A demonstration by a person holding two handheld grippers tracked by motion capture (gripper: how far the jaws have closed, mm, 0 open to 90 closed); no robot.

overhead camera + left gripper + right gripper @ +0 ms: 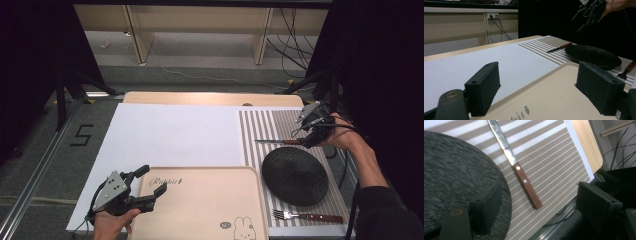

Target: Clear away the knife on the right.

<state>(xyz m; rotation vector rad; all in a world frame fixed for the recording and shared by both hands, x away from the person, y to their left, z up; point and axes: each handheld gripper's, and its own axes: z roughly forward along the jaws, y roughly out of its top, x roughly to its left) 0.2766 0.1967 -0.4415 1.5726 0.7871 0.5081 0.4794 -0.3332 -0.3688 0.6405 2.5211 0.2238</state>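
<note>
Both pairs of jaws stand wide apart and hold nothing. The right gripper (311, 131) hovers over the knife (517, 168), which lies flat on the striped placemat (554, 160); in the right gripper view its wooden handle (527, 185) sits in the gap between the two jaws, slightly ahead of them, with the butt end nearest the gripper and the blade (501, 141) running on away from it. The black plate (454, 170) lies just beside the knife, partly under the jaw on that view's left. The knife is probably light and stiff; the riveted wooden handle likely offers the surer hold, since the polished blade looks thin and slippery. As it lies flat, the jaws would need to come down on either side of the handle, low against the mat. The left gripper (135, 192) is well apart from the knife, its jaws straddling the near corner of the beige tray (549, 100). A fork (307, 216) lies on the mat beyond the plate's other side, far from both grippers.
</note>
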